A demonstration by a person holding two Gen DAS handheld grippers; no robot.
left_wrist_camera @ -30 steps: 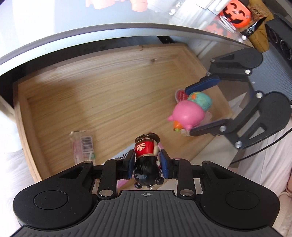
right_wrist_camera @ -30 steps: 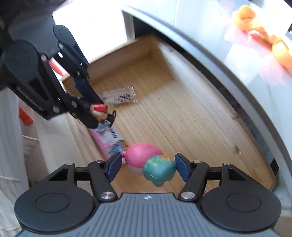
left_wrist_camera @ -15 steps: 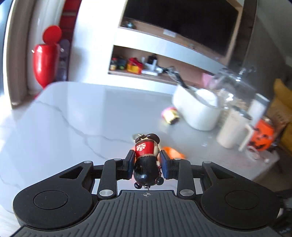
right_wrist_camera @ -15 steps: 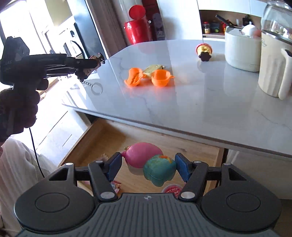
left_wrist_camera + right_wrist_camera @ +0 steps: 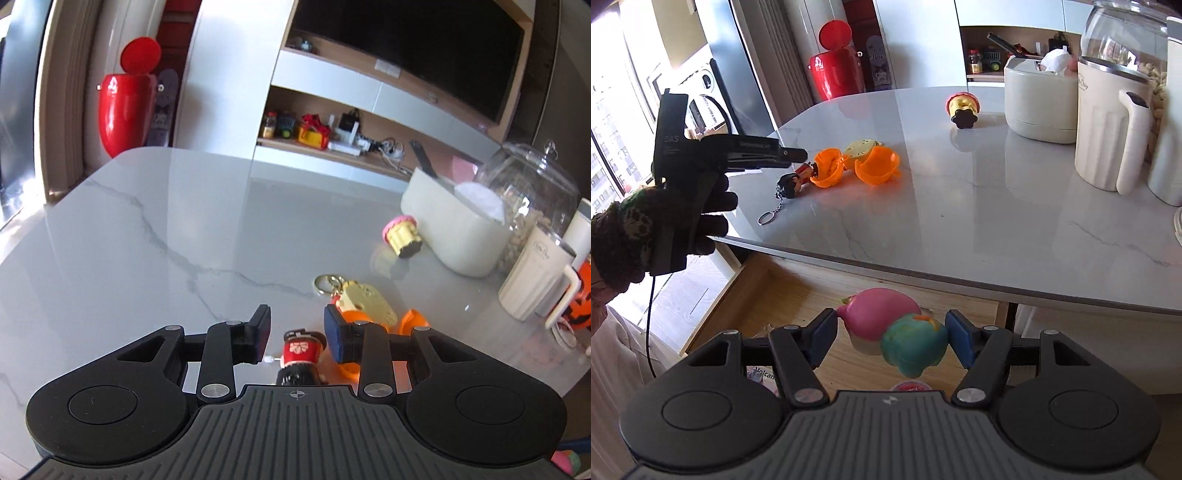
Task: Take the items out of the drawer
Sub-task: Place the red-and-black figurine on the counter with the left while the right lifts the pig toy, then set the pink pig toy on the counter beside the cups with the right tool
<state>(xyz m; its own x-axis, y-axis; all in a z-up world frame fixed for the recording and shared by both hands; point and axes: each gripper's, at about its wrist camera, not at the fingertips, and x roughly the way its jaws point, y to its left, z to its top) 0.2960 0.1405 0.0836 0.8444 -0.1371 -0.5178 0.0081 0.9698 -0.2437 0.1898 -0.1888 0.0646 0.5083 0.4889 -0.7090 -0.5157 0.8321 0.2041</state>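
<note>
Doll keychain [image 5: 300,350] out of opened left tool [image 5: 297,334]

The desk [image 5: 147,258] lies bare toward ten o'clock; orange shells [image 5: 415,323] and, seemingly, jars [image 5: 532,206] crowd two o'clock.

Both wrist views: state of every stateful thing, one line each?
left gripper: open, doll keychain released.
doll keychain: lying on the countertop.
right gripper: shut on the pink and teal squishy toy.
drawer: pulled open.
orange capsule: split in two halves.
red bin: lid up.
glass jar: lid on.
</note>
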